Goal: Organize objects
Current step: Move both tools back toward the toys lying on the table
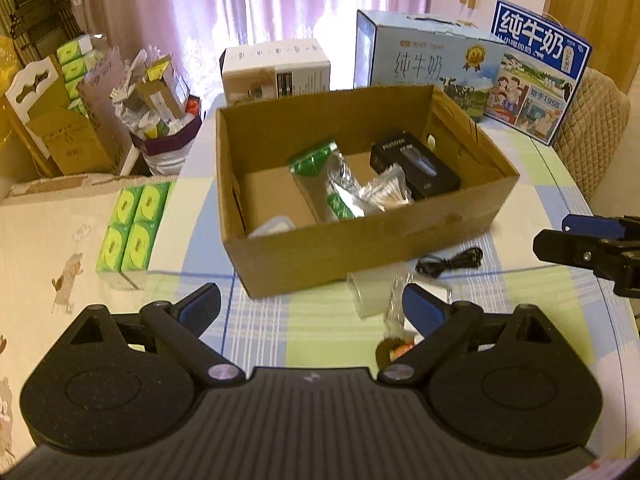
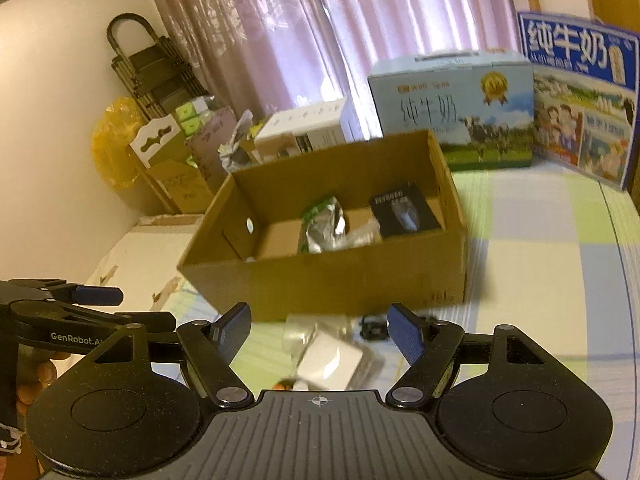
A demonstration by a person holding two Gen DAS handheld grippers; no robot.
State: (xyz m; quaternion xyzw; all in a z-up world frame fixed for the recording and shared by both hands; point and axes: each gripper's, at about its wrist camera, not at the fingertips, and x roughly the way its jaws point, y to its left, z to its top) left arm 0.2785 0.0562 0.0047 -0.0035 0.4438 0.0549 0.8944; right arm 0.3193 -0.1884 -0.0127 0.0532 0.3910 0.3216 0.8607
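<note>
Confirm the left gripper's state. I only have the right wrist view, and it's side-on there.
Observer: Open. In the left wrist view the left gripper has its jaws spread, with nothing pressed between the pads.
Operator: Anything left of the box? That's hidden for me.
Observer: Yes, a block of green tissue packs stands left of the cardboard box, apart from it.
Operator: And the dark blur in front of the box?
Observer: It's a coiled black cable, lying on the tablecloth just clear of the box's front wall.
</note>
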